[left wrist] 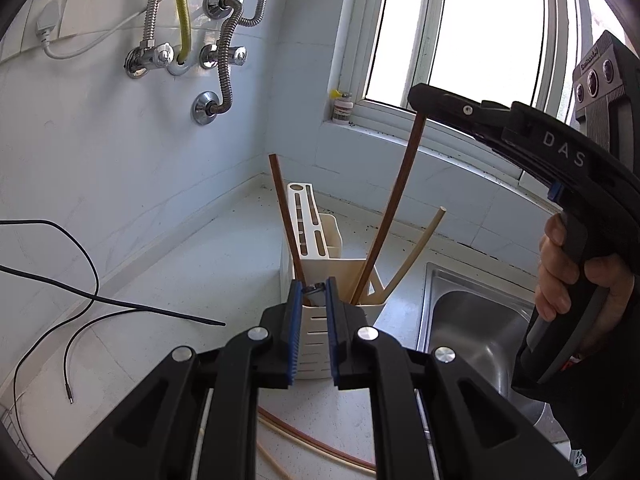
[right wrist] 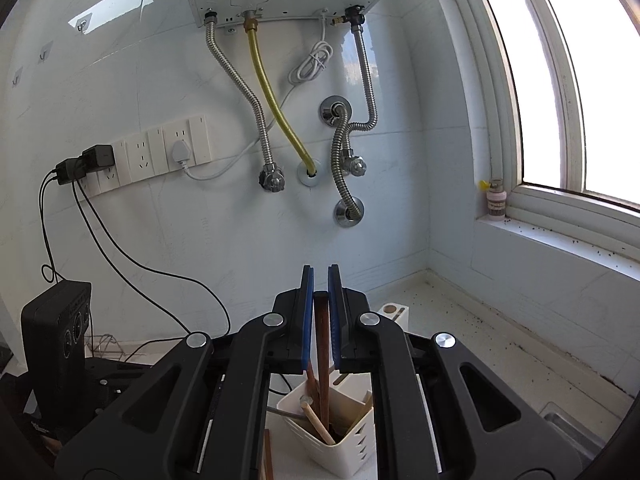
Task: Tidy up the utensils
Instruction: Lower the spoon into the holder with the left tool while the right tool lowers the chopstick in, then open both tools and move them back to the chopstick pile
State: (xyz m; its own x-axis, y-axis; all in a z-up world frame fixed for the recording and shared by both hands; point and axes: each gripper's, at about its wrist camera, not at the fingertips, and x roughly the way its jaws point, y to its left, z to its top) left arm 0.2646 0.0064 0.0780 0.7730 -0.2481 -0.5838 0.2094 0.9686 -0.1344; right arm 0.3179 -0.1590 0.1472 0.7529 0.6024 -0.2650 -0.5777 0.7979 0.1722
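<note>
A dark chopstick is clamped by the right gripper above the utensil holder; a small dark object is pinched by the left gripper fingers.

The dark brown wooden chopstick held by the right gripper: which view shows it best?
The left wrist view: the dark brown wooden chopstick shows full length, from the right gripper into the white plastic holder. The right wrist view shows only a foreshortened stretch.

Chopsticks stand in holder, left of sink
</note>
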